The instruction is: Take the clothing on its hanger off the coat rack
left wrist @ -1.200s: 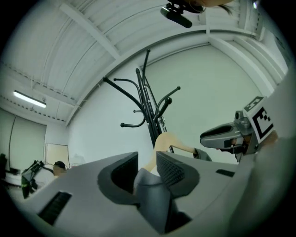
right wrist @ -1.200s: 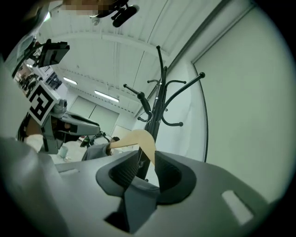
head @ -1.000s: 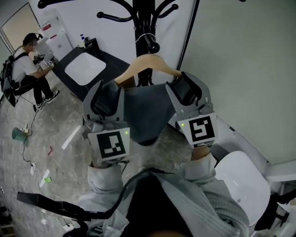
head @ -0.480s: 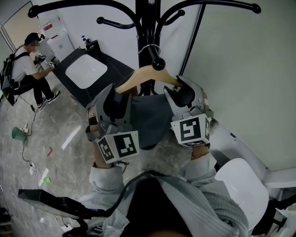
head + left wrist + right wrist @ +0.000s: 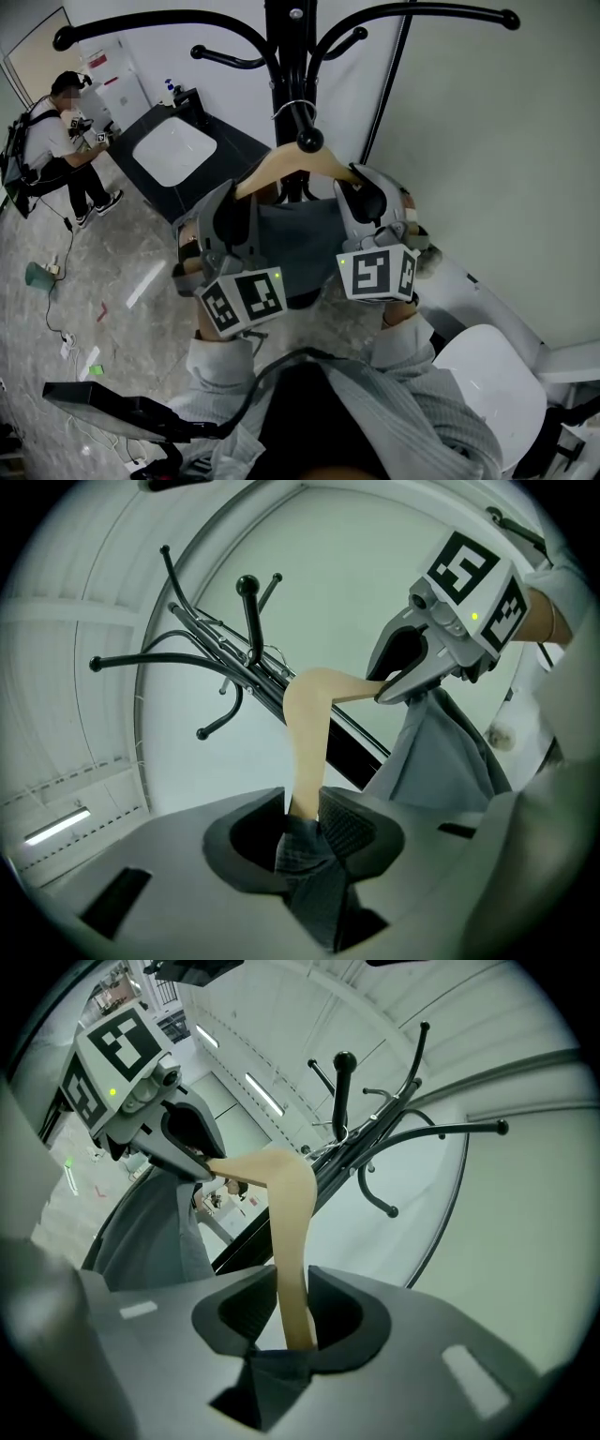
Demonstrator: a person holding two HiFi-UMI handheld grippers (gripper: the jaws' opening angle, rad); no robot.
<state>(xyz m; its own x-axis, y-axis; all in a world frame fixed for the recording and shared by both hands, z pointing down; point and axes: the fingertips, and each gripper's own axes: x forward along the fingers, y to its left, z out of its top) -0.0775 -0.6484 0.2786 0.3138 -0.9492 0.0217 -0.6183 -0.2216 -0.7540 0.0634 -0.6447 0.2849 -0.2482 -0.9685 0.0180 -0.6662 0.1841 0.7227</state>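
Grey knitted sleeves (image 5: 403, 342) lead up to two claws, each topped with a marker cube. The left gripper (image 5: 236, 199) has its jaws closing on the left shoulder of the pale wooden hanger (image 5: 292, 161), with dark grey cloth pinched in against the wood. The right gripper (image 5: 367, 192) is closing likewise on the opposite shoulder, the wood filling its gap. Between them the dark grey garment (image 5: 298, 246) droops from the hanger. Its wire hook (image 5: 291, 108) sits over a ball-tipped peg (image 5: 307, 141) of the black metal coat rack (image 5: 287, 47). Farther off, by a black table with a white top (image 5: 174, 150), a person (image 5: 56, 131) crouches.
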